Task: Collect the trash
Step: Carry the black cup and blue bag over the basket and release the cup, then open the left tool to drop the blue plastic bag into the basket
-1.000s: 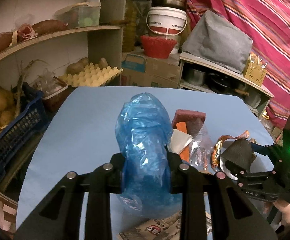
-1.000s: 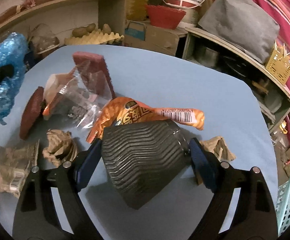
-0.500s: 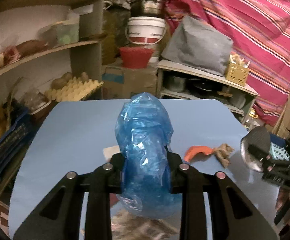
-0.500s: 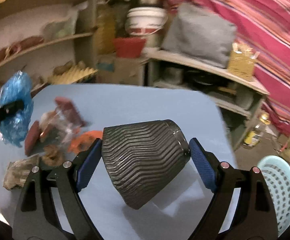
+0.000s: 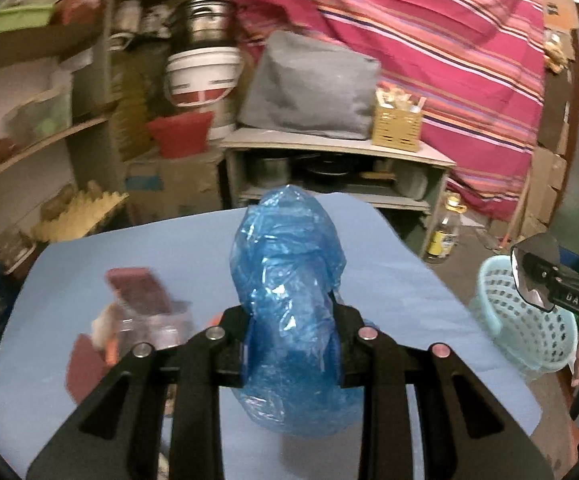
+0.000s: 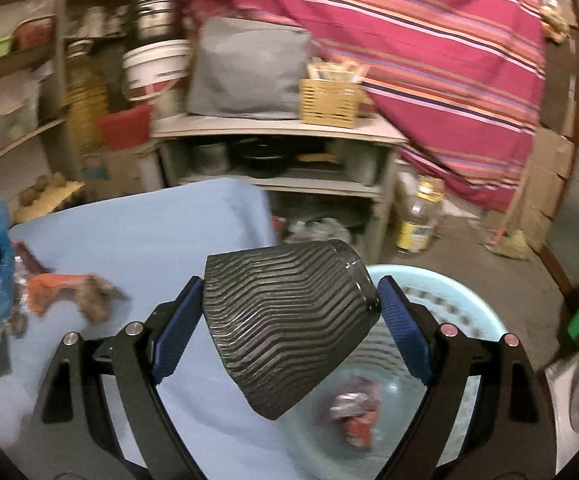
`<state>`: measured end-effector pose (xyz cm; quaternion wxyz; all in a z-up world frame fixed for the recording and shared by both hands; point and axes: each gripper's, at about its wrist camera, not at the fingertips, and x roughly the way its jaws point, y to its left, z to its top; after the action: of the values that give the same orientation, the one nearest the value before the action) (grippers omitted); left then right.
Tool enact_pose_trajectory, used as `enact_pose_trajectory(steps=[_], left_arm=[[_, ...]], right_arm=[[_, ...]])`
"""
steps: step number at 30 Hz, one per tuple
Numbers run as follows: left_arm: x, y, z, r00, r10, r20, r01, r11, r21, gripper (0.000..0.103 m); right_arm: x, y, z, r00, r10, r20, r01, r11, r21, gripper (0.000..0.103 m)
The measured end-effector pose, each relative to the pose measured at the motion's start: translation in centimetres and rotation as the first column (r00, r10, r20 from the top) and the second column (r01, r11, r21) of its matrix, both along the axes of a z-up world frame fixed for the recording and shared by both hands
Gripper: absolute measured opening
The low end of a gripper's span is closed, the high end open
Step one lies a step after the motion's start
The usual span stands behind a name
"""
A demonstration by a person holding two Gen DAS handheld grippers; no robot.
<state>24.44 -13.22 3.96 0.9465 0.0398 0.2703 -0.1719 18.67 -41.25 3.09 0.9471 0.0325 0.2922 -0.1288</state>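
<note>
Two loads ride at once: your right gripper (image 6: pixel 289 320) clamps a ribbed black cup (image 6: pixel 285 320) at the basket (image 6: pixel 485 320) rim, lower centre, your left gripper (image 5: pixel 291 340) pinches a blue bag (image 5: pixel 289 300), and an early release could drop either onto the tabletop (image 6: pixel 129 232).

**Layout: table, basket, shelves**

Table (image 5: pixel 385 280) in front. Basket (image 5: pixel 529 328) on the floor off its right edge; scraps (image 6: pixel 353 412) inside. Cup (image 6: pixel 285 328) between the right gripper's (image 6: pixel 289 320) pads, partly over the basket rim. Bag (image 5: pixel 289 300) between the left gripper's (image 5: pixel 291 338) pads, over the table. Wrappers (image 5: pixel 137 312) lie on the table, left of the bag. Shelf unit (image 5: pixel 329 168) behind the table; bottle (image 5: pixel 445 228) on the floor right of it.
</note>
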Motion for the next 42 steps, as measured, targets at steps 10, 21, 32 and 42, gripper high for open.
enact_pose_trajectory(steps=[10, 21, 32, 42], left_arm=[[-0.2, -9.7, -0.9, 0.989, -0.140, -0.039, 0.137, 0.988, -0.071, 0.028], [-1.3, -17.5, -1.2, 0.966, -0.257, -0.023, 0.256, 0.966, -0.027, 0.028], [-2.0, -22.7, -2.0, 0.932, -0.361, -0.017, 0.360, 0.932, -0.046, 0.028], [-1.0, -26.6, -5.4, 0.910, -0.393, -0.134, 0.389, 0.919, -0.058, 0.039]], right_arm=[[-3.6, -7.1, -2.3, 0.990, -0.135, -0.041, 0.135, 0.991, 0.003, 0.086], [-3.6, -10.3, -3.0, 0.986, -0.164, -0.034, 0.166, 0.984, 0.069, 0.095], [-6.7, -13.2, -1.1, 0.961, -0.277, 0.017, 0.274, 0.958, 0.085, 0.098], [-8.2, -15.5, -1.6, 0.946, -0.322, 0.018, 0.315, 0.935, 0.161, 0.098]])
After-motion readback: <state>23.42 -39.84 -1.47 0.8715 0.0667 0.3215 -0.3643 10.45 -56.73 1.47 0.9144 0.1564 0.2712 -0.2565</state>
